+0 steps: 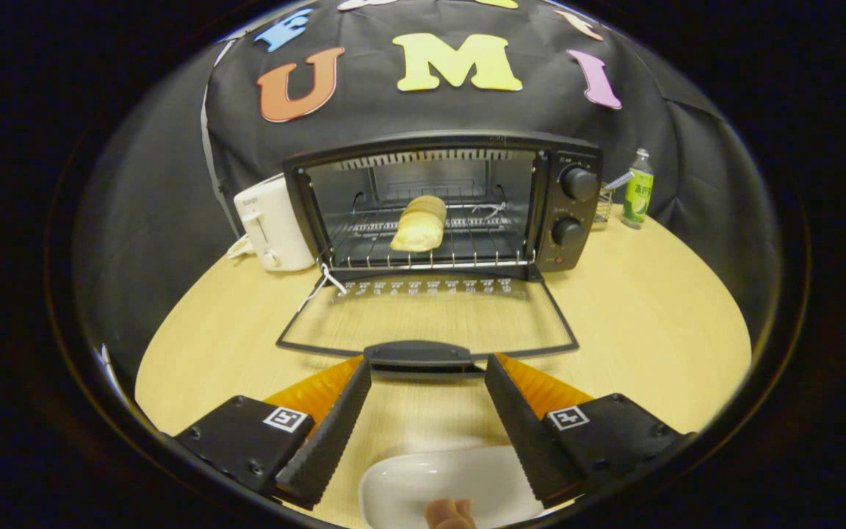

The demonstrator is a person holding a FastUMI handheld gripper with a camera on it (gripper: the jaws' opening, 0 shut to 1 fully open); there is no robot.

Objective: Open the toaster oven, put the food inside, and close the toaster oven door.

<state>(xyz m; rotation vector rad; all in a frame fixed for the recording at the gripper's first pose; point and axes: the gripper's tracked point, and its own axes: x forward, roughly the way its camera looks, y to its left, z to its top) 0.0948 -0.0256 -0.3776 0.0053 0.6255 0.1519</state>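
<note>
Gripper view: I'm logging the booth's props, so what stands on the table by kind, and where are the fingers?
Appliances: 2, toaster oven, white toaster
Food: 1, bread roll on the oven rack
Bottles: 1, green bottle
Dishes: 1, white dish
Total: 5
Gripper: fingers open, at the door handle.

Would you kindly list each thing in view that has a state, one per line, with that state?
Toaster oven: on the table, cavity exposed.
Oven door: fully open, folded down flat, handle toward the tongs.
Bread: inside, lying on the wire rack.
White plate: between the fingers, a small piece of food on it.
Tongs: open, empty, tips just short of the handle.
Bottle: upright, capped.
</note>
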